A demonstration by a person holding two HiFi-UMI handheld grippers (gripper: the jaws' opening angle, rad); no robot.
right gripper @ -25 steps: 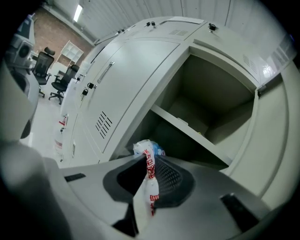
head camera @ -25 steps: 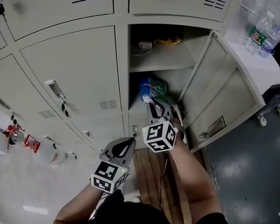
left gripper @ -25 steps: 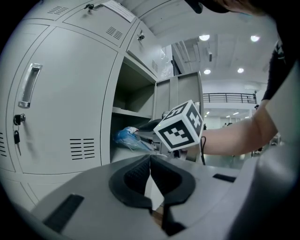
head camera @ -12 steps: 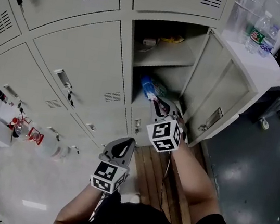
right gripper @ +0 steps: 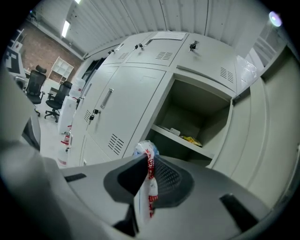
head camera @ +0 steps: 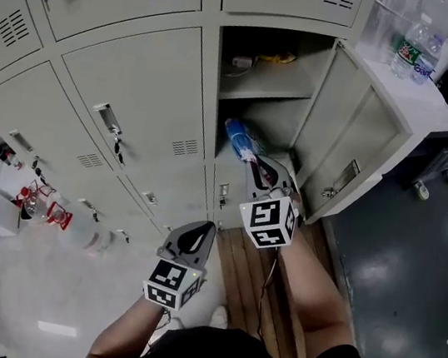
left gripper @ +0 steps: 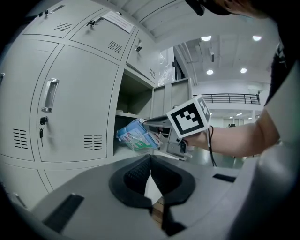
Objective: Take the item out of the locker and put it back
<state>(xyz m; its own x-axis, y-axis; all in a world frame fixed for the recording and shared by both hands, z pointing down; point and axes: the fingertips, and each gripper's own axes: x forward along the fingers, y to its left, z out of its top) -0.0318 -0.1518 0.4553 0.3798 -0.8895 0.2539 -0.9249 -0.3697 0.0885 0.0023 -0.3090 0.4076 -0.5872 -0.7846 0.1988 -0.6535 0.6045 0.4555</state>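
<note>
Low in the head view, two forearms reach up from the bottom edge over a strip of wooden slats point(head camera: 244, 274), each hand carrying one of the two tongs. Nearest is the left tongs point(head camera: 201, 231), just left of centre; its own view shows the left tongs point(left gripper: 150, 163) with jaws pressed together and nothing between them. Above and to the right is the right tongs point(head camera: 252, 163), whose marker cube sits close to the frame's centre. Its own view shows the right tongs point(right gripper: 149, 171) clamped on the one packet point(right gripper: 146, 151), a thin blue and white pack with red print. The near edge of the pack is pinched between the pads and the rest sticks out past the tips. In the head view the packet point(head camera: 239, 138) lies up and left of those tips, at the mouth of the single open locker point(head camera: 259, 129) and below its one shelf point(head camera: 269, 82). Whether it rests on the compartment floor I cannot tell. The left tongs view shows the packet point(left gripper: 136, 136) left of the right cube, well apart from the left jaws. On the shelf lie one yellow thing point(head camera: 277, 57) and one small white thing point(head camera: 242, 61). The open door point(head camera: 342, 151) swings out to the right. Two labelled bottles point(head camera: 411, 48) stand in the upper right corner.
</note>
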